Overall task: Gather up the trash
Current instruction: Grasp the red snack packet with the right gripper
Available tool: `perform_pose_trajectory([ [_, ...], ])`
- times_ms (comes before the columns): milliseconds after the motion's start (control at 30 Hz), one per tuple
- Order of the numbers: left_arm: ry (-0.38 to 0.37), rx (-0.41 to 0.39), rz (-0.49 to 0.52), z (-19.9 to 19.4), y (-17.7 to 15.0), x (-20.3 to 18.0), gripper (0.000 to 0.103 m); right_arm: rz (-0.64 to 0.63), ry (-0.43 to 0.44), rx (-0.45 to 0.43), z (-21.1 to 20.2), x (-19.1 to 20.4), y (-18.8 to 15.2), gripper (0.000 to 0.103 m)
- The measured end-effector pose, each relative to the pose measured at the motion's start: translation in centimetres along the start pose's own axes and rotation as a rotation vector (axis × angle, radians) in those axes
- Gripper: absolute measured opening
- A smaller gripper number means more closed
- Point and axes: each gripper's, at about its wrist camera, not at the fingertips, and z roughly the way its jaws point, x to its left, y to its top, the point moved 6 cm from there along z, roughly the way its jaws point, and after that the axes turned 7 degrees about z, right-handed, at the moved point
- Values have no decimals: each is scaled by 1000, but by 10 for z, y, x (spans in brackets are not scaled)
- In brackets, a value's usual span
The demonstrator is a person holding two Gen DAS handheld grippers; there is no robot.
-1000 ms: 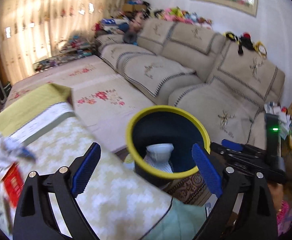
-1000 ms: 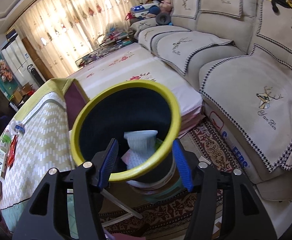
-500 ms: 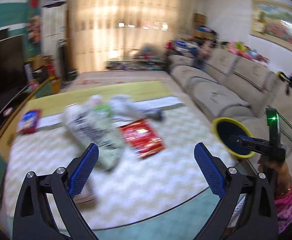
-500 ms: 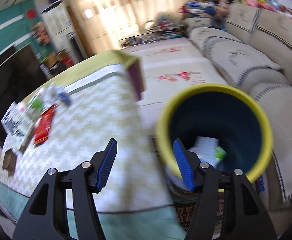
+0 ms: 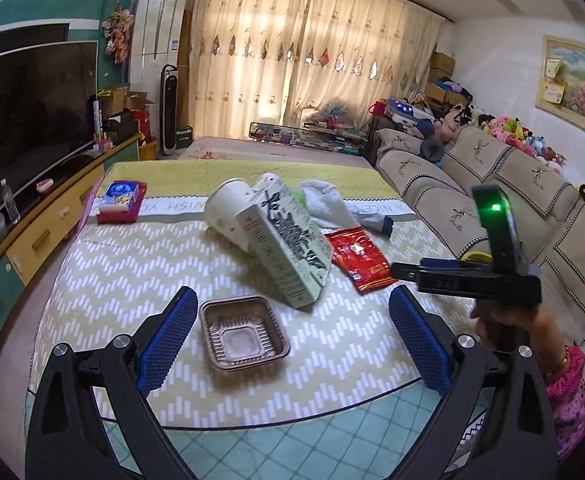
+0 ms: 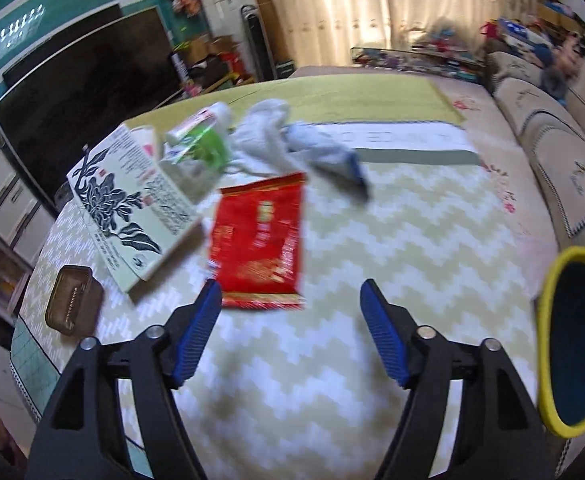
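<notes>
Left wrist view: table [image 5: 124, 264] in zigzag cloth holds the carton [image 5: 288, 240], red wrapper [image 5: 358, 258], brown tray [image 5: 242, 334]; sofa right, TV left; left gripper [image 5: 288, 334] spread empty, right gripper [image 6: 290, 330] just opened wider, empty.

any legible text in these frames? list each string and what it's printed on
"WISH YO": white band of the tablecloth, left of the trash pile.
"A NICE": same band, right of the pile.
Green carton: printed text too small to read.
Red packet: print blurred.
Blue-and-white box: unreadable.
</notes>
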Motion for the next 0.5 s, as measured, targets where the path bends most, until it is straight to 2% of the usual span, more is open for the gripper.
perform_pose_trajectory([
  [200,0,7,-36,5,-7,13,95,-60,-33,43,26,24,7,81],
  [400,-7,19,-46,12,-10,14,95,-93,-72,67,47,32,10,81],
  [467,-9,21,-48,14,-12,15,95,-104,-89,66,52,33,13,78],
  [500,-10,22,-48,15,-12,15,95,-107,-99,64,52,32,13,74],
])
